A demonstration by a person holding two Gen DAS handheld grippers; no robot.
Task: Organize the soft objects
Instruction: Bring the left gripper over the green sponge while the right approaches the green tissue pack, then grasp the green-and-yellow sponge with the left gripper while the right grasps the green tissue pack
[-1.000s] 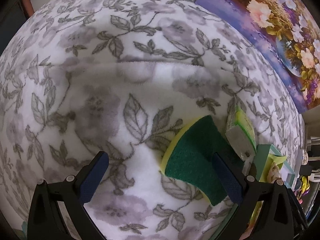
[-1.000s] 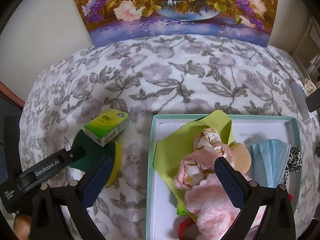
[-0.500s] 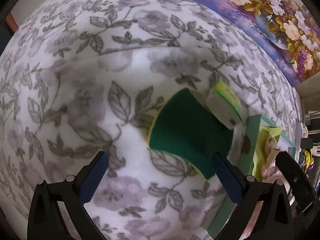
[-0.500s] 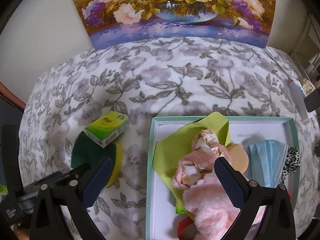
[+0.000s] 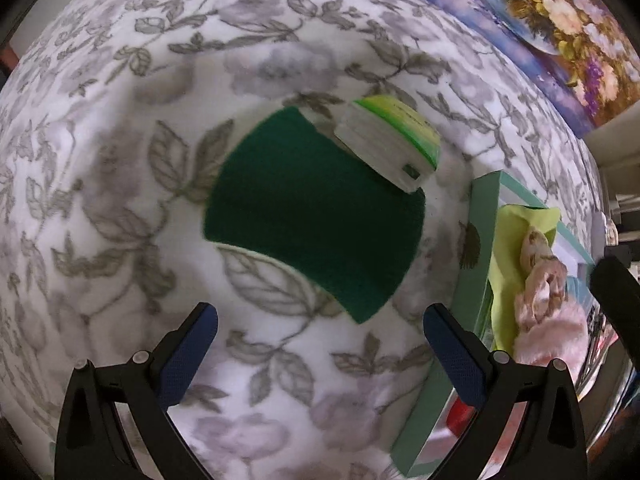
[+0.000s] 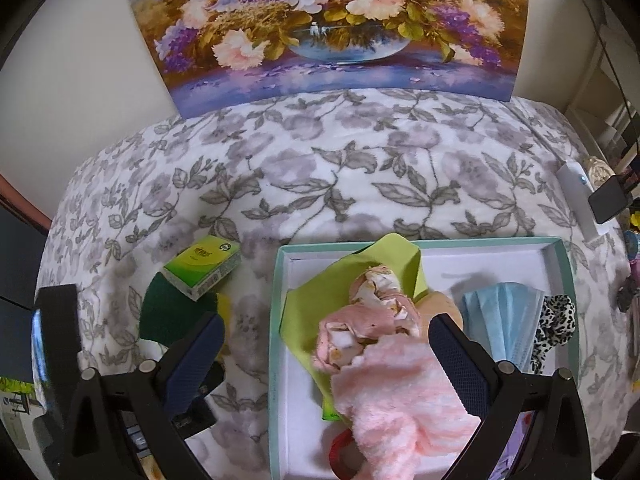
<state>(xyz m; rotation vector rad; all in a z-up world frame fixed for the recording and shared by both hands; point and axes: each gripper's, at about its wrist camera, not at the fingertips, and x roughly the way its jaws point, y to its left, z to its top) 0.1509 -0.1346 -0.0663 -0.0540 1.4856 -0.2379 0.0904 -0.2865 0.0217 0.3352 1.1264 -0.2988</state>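
Observation:
A green-and-yellow sponge [image 5: 316, 212] lies on the floral blanket with a small green tissue pack [image 5: 390, 140] resting on its far edge; both also show in the right wrist view, the sponge [image 6: 168, 312] and the pack [image 6: 204, 266]. My left gripper [image 5: 320, 340] is open and empty, hovering above and just short of the sponge. My right gripper [image 6: 326, 354] is open and empty above the teal box [image 6: 424, 242], which holds a lime cloth [image 6: 384, 264], pink fluffy items [image 6: 400, 392], a blue face mask [image 6: 502, 316] and a leopard scrunchie [image 6: 556, 320].
A floral painting [image 6: 336, 28] leans against the wall behind the bed. A white device [image 6: 578, 196] and a dark object [image 6: 610, 198] lie at the blanket's right edge. The box's teal wall [image 5: 476, 264] stands just right of the sponge.
My left gripper has risen and drawn back from the sponge, so the sponge and tissue pack now sit centred ahead of it. My right gripper has barely moved.

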